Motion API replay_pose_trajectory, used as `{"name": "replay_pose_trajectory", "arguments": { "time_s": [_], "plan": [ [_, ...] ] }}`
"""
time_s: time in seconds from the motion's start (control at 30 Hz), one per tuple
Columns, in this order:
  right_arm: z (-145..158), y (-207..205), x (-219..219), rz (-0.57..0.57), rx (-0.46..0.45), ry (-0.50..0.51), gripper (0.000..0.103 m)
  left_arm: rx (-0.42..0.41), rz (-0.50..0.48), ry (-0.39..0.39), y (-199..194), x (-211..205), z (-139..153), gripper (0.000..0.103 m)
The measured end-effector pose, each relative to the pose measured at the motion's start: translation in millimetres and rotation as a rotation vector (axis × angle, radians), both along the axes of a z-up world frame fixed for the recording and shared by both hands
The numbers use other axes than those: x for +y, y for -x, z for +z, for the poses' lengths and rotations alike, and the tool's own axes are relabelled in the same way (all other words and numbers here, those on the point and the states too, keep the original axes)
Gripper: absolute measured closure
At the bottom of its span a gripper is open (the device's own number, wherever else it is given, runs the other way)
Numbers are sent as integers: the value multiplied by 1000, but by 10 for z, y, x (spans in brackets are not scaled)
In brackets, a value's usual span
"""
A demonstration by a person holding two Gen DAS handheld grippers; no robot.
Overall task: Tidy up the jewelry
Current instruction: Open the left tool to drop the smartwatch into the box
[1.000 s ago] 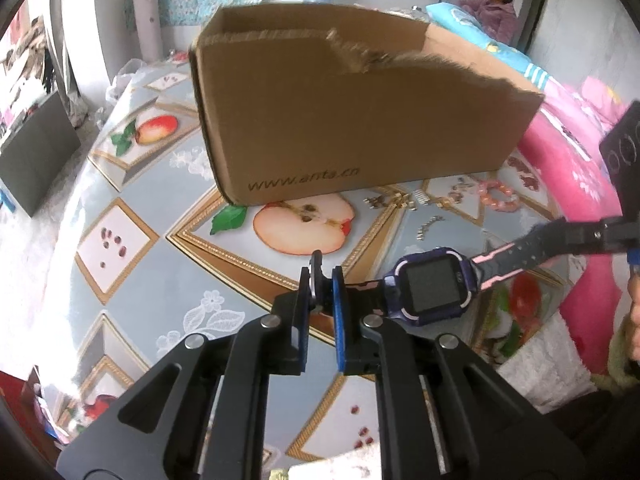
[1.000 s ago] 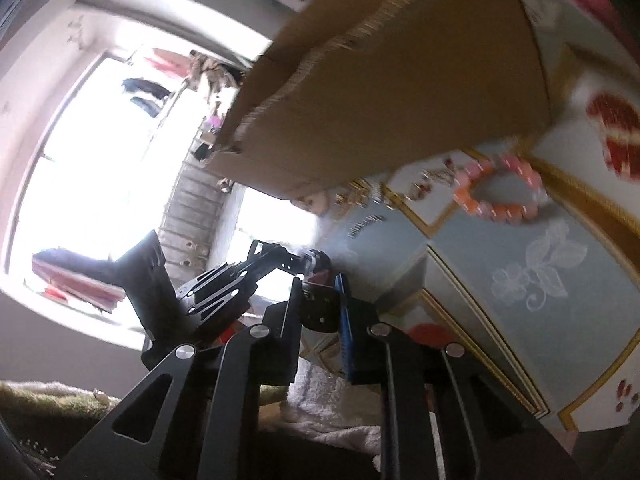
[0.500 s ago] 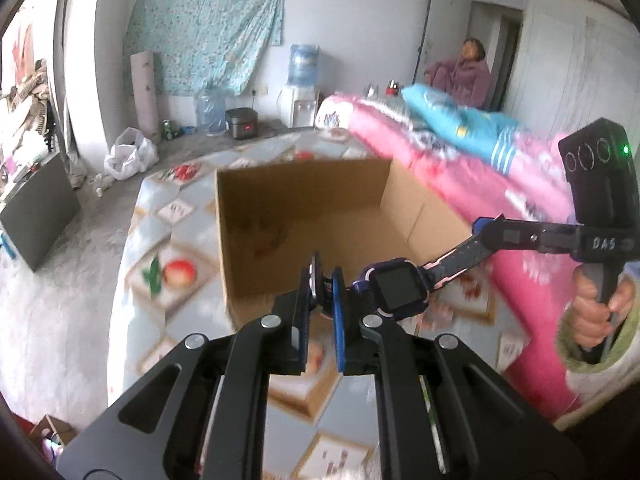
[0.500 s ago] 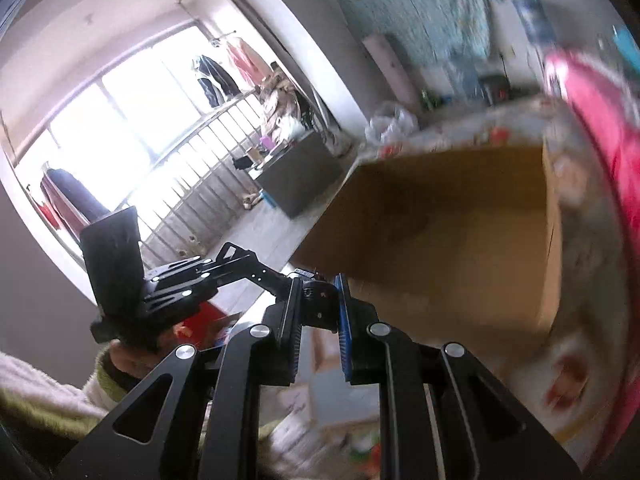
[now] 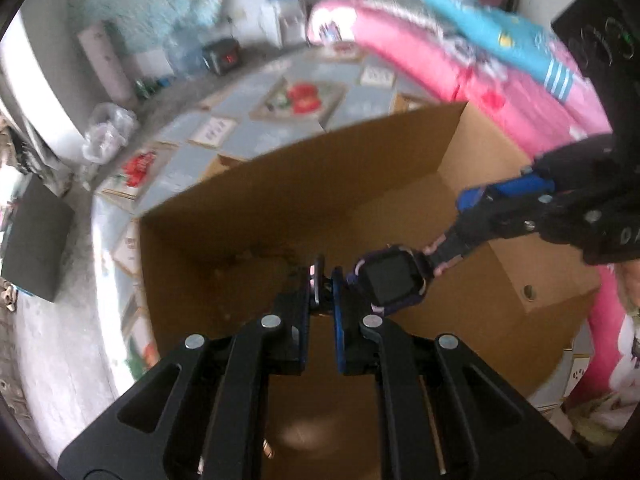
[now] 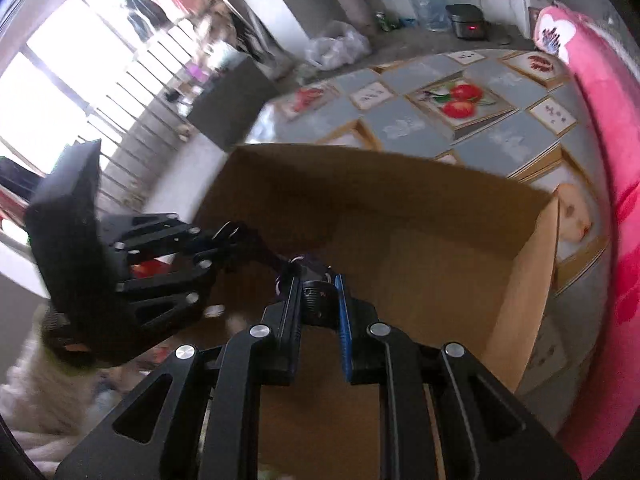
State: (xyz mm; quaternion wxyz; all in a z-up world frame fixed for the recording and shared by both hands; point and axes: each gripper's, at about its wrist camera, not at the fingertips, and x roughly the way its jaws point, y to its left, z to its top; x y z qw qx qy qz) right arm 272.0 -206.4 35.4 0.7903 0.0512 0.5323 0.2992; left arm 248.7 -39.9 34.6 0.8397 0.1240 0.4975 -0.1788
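A purple smartwatch (image 5: 394,280) with a dark screen hangs stretched between both grippers above the open cardboard box (image 5: 248,216). My left gripper (image 5: 324,280) is shut on one strap end, just left of the watch face. My right gripper (image 5: 464,224) comes in from the right and pinches the pinkish far strap. In the right wrist view my right gripper (image 6: 316,284) is shut on a dark strap piece (image 6: 318,302), and the left gripper (image 6: 228,236) holds the other end at the left. Below them is the box's brown inside (image 6: 420,260); its floor is blurred.
The box stands on a table with a blue fruit-pattern cloth (image 5: 296,96). Pink bedding (image 5: 440,64) lies along the right side. A cream sleeve (image 6: 36,376) is at the lower left of the right wrist view. A plastic bag (image 6: 336,46) lies on the floor.
Both grippers have lifted the watch from low over the table in front of the box to above its open top. Both views now look down into the box.
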Motion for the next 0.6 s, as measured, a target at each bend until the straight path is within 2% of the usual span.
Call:
{"name": "replay_pose_trajectory", "arguments": {
  "time_s": [0.07,0.13,0.2,0.27,0.33,0.4,0.5,0.6],
  "plan": [
    [-77,-110,38,-1,-3,55,86,61,-5,-10,-205,-57,-140,94],
    [-156,-220,54,-9,-19,123,79,117,2,-25,-314,-79,-279,94],
    [-216,-314,44,-14,-19,158,71,132,24,-41,-415,-90,-358,93],
    [-231,-381,-17,-33,-26,169,66,148,27,-51,-454,-95,-414,75],
    [-201,-388,-91,-42,-40,149,66,148,36,-54,-476,-83,-437,70],
    [-145,-386,-172,-54,-56,117,63,146,46,-40,-477,-59,-415,70],
    [-22,-332,-284,-90,-116,119,62,94,74,-18,-453,24,-267,65],
    [93,-242,-334,-101,-148,116,62,27,104,17,-338,119,-30,53]
  ]
}}
